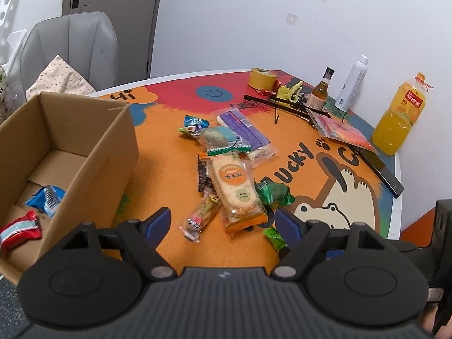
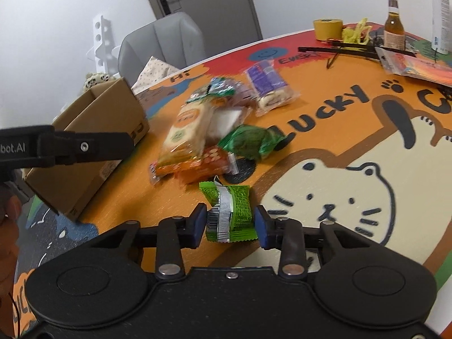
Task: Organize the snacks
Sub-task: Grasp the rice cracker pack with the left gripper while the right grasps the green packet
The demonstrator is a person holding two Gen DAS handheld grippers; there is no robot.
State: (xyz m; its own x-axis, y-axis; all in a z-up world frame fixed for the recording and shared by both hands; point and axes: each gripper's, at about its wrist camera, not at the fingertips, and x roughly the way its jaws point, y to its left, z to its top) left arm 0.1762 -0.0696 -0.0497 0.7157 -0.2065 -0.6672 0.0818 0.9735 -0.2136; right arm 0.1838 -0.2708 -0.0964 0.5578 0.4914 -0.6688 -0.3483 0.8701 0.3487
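Note:
A pile of wrapped snacks lies mid-table: an orange rice-cracker pack [image 1: 236, 189], a purple pack [image 1: 244, 130], a green pack [image 1: 274, 193], a small sausage snack [image 1: 199, 216]. An open cardboard box [image 1: 93, 152] at the left holds a blue packet [image 1: 46, 199] and a red packet [image 1: 18, 230]. My left gripper [image 1: 223, 221] is open and empty over the near end of the pile. My right gripper [image 2: 230, 223] has its pads on both sides of a small green packet [image 2: 234, 206] lying on the table; the jaws look just apart from it.
The round table [image 2: 339, 147] has a colourful cat-print cover. At the back right stand an orange juice bottle [image 1: 401, 115], a white spray can [image 1: 351, 83], a brown bottle [image 1: 320, 89], a tape roll [image 1: 261, 77] and black sticks. A grey chair [image 1: 70, 48] stands behind the box.

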